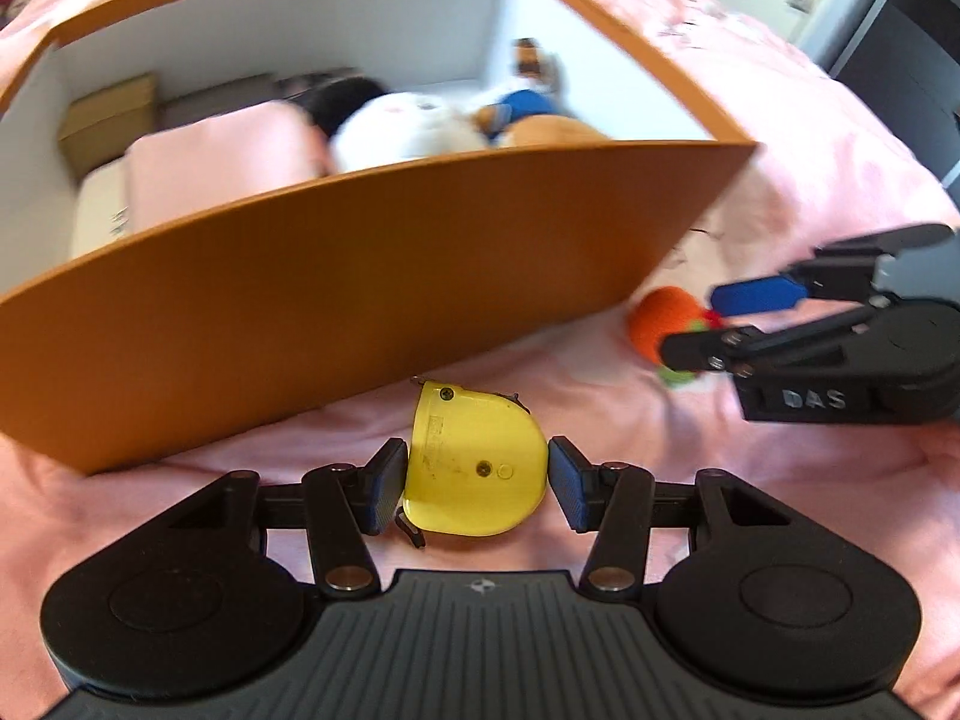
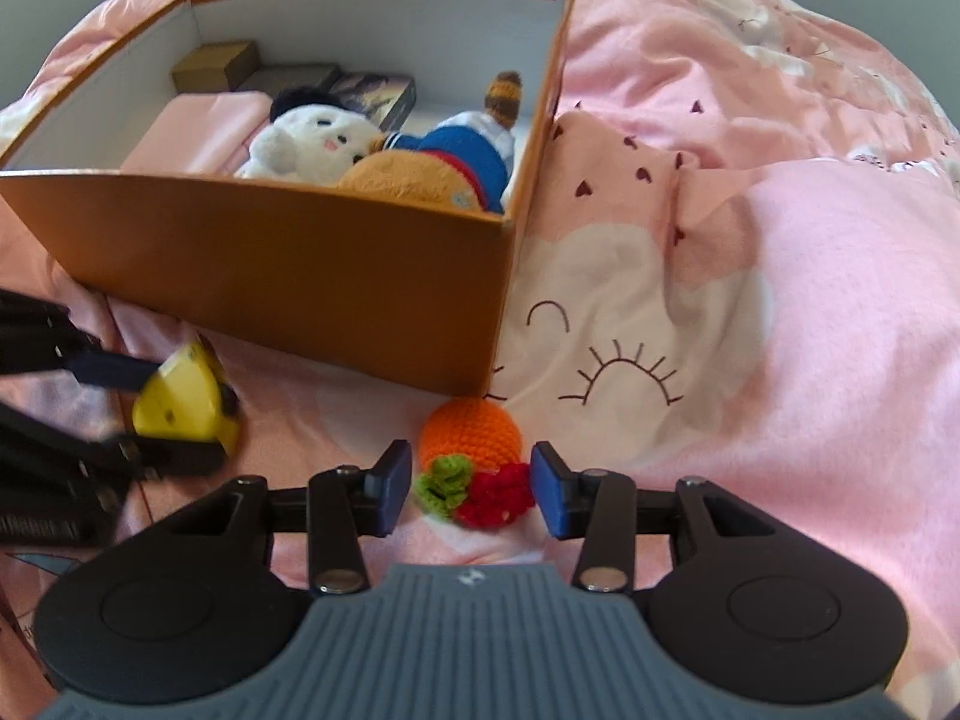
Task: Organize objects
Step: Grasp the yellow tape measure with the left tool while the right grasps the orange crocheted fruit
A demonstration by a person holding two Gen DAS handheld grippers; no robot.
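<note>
A yellow tape measure [image 1: 474,468] lies on the pink bedspread just in front of the orange box [image 1: 360,300]. My left gripper [image 1: 477,483] is shut on it, both blue pads against its sides; it also shows in the right wrist view as the tape measure [image 2: 180,402] in the left gripper [image 2: 150,414]. An orange crochet fruit [image 2: 471,438] with green and red trim lies near the box's corner. My right gripper [image 2: 471,489] straddles its trim, open, with a gap at the left pad. The left wrist view shows the right gripper [image 1: 714,324] over the fruit [image 1: 657,318].
The orange box [image 2: 300,276] holds a white plush [image 2: 306,144], a plush in blue [image 2: 462,156], folded pink cloth [image 2: 192,132] and small cartons [image 2: 216,66] at the back. Rumpled pink bedspread [image 2: 750,300] spreads to the right of the box.
</note>
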